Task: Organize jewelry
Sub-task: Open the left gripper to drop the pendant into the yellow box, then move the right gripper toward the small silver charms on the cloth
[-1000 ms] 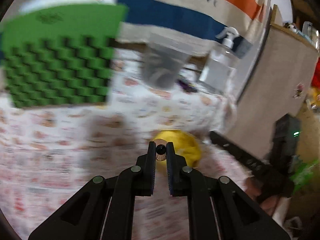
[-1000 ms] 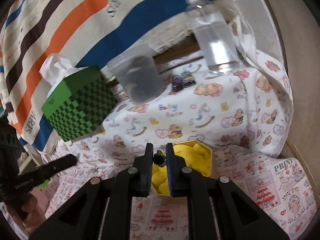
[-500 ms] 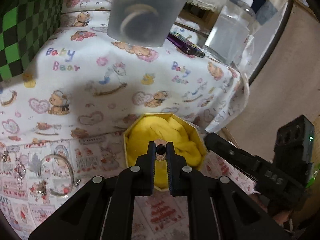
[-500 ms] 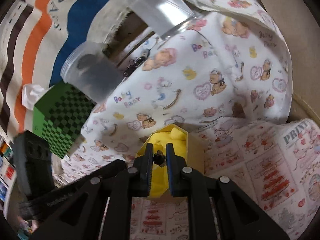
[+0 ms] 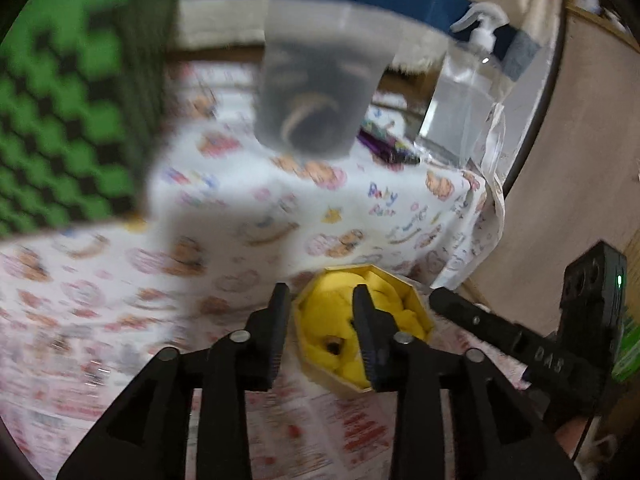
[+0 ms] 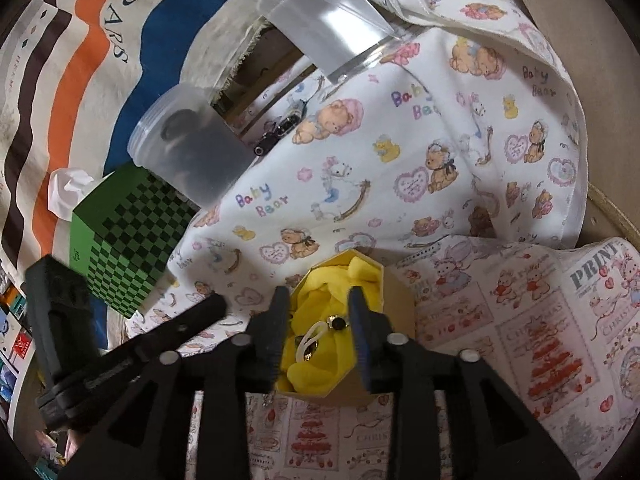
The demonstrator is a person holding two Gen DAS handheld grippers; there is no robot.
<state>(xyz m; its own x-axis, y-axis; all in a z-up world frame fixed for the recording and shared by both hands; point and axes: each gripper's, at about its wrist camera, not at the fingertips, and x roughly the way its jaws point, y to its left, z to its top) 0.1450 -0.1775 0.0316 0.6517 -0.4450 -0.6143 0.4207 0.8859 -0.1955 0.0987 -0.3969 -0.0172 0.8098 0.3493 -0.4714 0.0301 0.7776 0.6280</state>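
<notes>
A yellow-lined octagonal jewelry box (image 5: 416, 294) (image 6: 400, 304) sits on the printed cloth. A small dark-stoned ring (image 5: 333, 345) lies on its yellow padding in the left wrist view. In the right wrist view a dark-stoned ring (image 6: 338, 322) and a white loop with a second dark piece (image 6: 310, 346) lie in the box. My left gripper (image 5: 320, 304) is open and empty just above the box. My right gripper (image 6: 315, 308) is open and empty over the box from the other side. The right gripper also shows in the left wrist view (image 5: 500, 332), and the left gripper shows in the right wrist view (image 6: 132, 356).
A green checkered tissue box (image 6: 124, 240) (image 5: 68, 128), a frosted plastic cup (image 6: 188, 148) (image 5: 316, 92), a clear pump bottle (image 5: 460, 104) (image 6: 328, 28) and a small dark object (image 6: 280, 132) stand behind. A striped cloth (image 6: 92, 40) hangs at the back. The cloth's edge drops off at the right.
Both grippers have opened and let go of the small dark-stoned pieces, which now lie on the yellow padding in the box. The left view has swung and blurred.
</notes>
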